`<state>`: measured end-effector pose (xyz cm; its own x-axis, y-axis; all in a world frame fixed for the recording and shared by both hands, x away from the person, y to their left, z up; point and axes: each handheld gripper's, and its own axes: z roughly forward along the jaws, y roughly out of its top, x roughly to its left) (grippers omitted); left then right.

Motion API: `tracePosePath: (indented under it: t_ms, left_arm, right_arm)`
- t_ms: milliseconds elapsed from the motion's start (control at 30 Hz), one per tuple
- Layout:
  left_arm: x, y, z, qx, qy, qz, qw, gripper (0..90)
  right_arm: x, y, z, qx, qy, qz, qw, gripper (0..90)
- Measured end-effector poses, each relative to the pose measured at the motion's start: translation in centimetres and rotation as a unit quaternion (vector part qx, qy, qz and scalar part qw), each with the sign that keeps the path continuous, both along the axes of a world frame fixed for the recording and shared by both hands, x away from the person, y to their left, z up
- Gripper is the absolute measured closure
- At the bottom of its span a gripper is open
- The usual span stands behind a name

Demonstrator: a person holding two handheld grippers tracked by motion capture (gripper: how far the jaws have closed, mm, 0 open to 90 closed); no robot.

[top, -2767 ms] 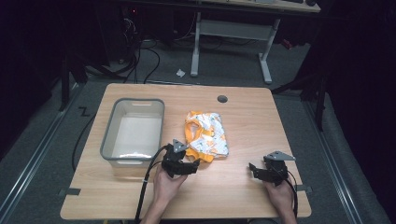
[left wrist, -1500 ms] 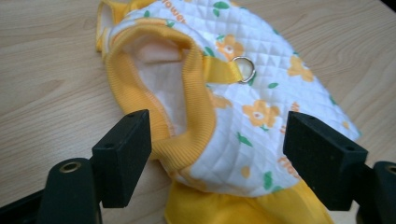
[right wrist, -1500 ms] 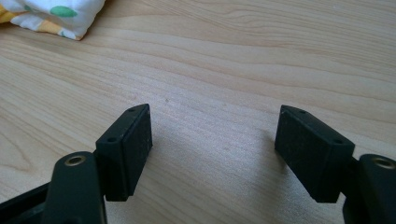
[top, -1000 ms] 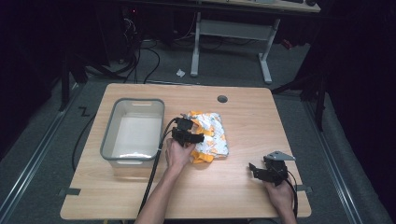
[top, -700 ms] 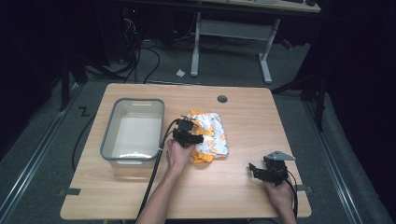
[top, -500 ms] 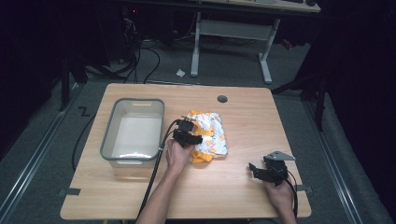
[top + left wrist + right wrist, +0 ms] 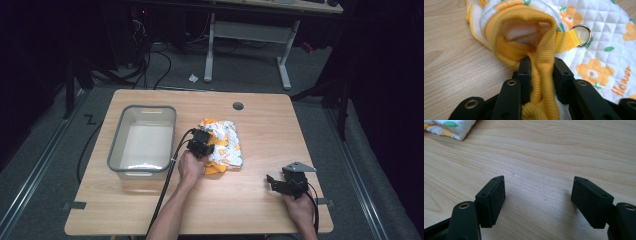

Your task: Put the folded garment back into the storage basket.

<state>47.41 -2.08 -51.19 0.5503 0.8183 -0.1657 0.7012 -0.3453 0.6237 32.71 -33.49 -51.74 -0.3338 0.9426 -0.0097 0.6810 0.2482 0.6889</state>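
As seen from above, left gripper (image 7: 202,146) down on the near left edge of a small quilted garment (image 7: 227,150), white with orange flowers and yellow trim. Jaws just now closing, and clenched on the garment's yellow ribbed collar (image 7: 541,32): knit bunched between both black pads, squeezed into a narrow fold running down between them. Collar mouth gaping just beyond the fingertips, pale lining visible inside. Metal ring (image 7: 582,35) on a short yellow strap just beside the collar, lying against the quilted cloth. Rest of the garment flat on the wooden table (image 7: 260,205), about mid-table.

Clear plastic tub (image 7: 116,150) just left of the garment, near it but apart, upright, long side running away from the person. Inside, its own pale bare bottom. Garment wholly outside the tub, on the wood beside it. Left gripper's cable (image 7: 167,180) trailing back past the tub's near right corner.

Right gripper (image 7: 285,182) well apart from the garment, at the near right of the table, held low over bare wood. Released: jaws spread wide, wood grain between the pads. One corner of the garment at the top left of the right gripper view, far from those jaws.
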Motion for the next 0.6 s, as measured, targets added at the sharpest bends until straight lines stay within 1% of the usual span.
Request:
tracePosePath:
  t_ms: [133,167,200,300,433,600]
  left_arm:
    - [-0.1,0.1,0.3,-0.008,-0.004,-0.002,1.0,74.2]
    - [-0.1,0.2,0.6,-0.014,-0.005,-0.003,0.9999,74.7]
    - [-0.1,0.2,0.6,-0.014,-0.005,-0.003,0.9999,74.8]
    - [-0.4,0.3,1.2,-0.021,-0.012,-0.01,0.9997,75.4]
    - [-0.9,0.7,2.4,-0.036,-0.024,-0.022,0.9988,75.8]
    - [-1.6,1.1,4.2,-0.049,-0.044,-0.034,0.9972,76.2]
  right_arm:
    - [0.0,0.0,0.0,0.0,0.0,0.0,1.0,27.7]
    - [0.0,0.0,0.0,0.0,0.0,0.0,1.0,27.7]
    - [0.0,0.0,0.0,0.0,0.0,0.0,1.0,27.7]
    - [0.0,0.0,0.0,0.0,0.0,0.0,1.0,27.7]
    - [0.0,0.0,0.0,0.0,0.0,0.0,1.0,27.7]
    - [0.0,0.0,0.0,0.001,0.0,0.0,1.0,27.7]
